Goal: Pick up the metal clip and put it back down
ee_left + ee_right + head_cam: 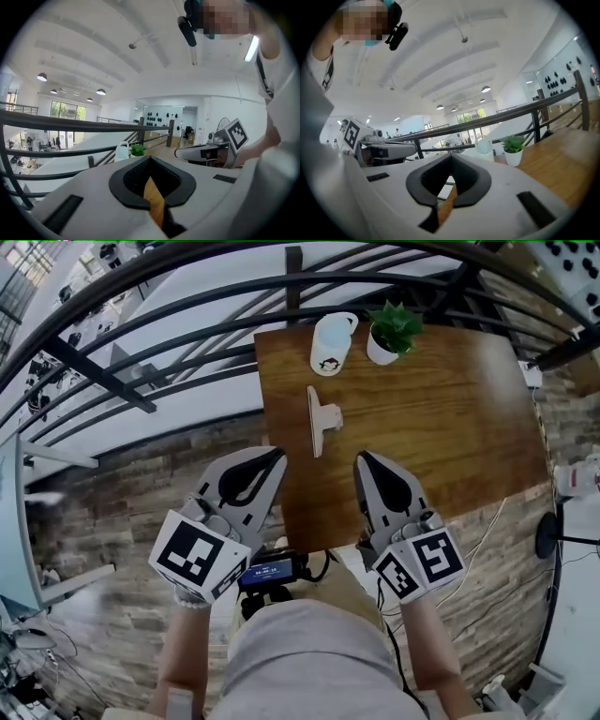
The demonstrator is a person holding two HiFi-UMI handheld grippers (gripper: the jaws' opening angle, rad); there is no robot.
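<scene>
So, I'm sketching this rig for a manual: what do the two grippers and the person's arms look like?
Both the left gripper and right gripper have pale grey, teardrop-shaped shells with black padded jaw linings. Each carries a cube of black-and-white square markers. Forearms show no sleeves; a thin black cable runs beside the right one.

No legible text, blue screen (270, 570) digits too blurred

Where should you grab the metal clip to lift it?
Probably the short handle tab of the metal clip, coming from above on the right side. The clip lies flat, and that tab juts rightward off its long bar, nearest the right hand-held gripper.
</scene>
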